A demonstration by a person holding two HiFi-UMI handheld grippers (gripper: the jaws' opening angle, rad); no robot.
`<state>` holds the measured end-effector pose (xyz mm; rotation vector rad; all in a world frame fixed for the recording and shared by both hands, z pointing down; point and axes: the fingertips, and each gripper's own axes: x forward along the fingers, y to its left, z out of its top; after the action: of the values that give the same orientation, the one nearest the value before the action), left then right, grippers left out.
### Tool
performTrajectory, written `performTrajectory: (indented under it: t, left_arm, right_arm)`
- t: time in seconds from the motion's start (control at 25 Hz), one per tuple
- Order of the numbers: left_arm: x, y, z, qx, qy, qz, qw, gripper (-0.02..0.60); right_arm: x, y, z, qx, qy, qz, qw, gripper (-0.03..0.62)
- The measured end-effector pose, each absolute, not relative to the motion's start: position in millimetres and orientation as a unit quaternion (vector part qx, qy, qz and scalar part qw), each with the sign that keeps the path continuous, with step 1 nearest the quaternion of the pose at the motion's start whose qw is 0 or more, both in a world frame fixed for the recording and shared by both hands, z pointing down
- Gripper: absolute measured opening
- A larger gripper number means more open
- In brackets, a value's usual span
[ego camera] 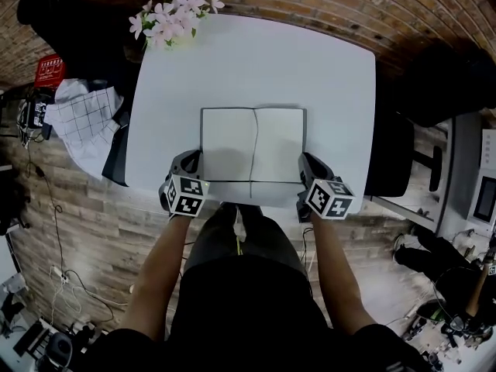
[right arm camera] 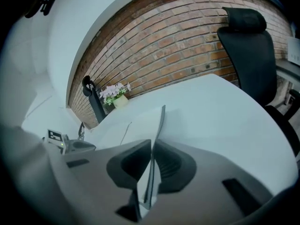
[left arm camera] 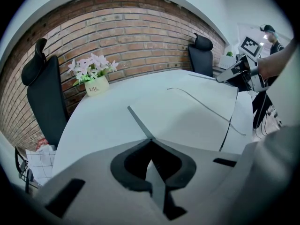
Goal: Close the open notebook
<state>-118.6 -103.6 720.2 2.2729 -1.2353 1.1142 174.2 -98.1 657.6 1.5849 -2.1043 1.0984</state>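
Grips the near right edge of the notebook [ego camera: 229, 142] between the right gripper's [right arm camera: 152, 142] jaws, pressed tight on cover and pages. Clamps the near left corner the same way in the left gripper [left arm camera: 151, 142], jaws closed on it. Lies open, pages up, at the near edge of the white table [ego camera: 256, 60], well apart from the flowerpot [ego camera: 172, 18] at the far left corner.

Notebook [ego camera: 252, 144] near corners hid under L gripper [ego camera: 192, 157], R gripper [ego camera: 306, 161]; flowerpot [left arm camera: 97, 86] print unreadable.
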Motion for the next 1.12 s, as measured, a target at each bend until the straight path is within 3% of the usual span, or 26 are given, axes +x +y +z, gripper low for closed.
performTrajectory:
  t: [1.12]
  left_arm:
    - [-118.9,-104.6,718.4,0.800,-0.454,0.345,0.185,0.023]
  right_arm:
    - [91.8,-99.5,569.0,0.492,-0.814,0.276,0.137,0.054]
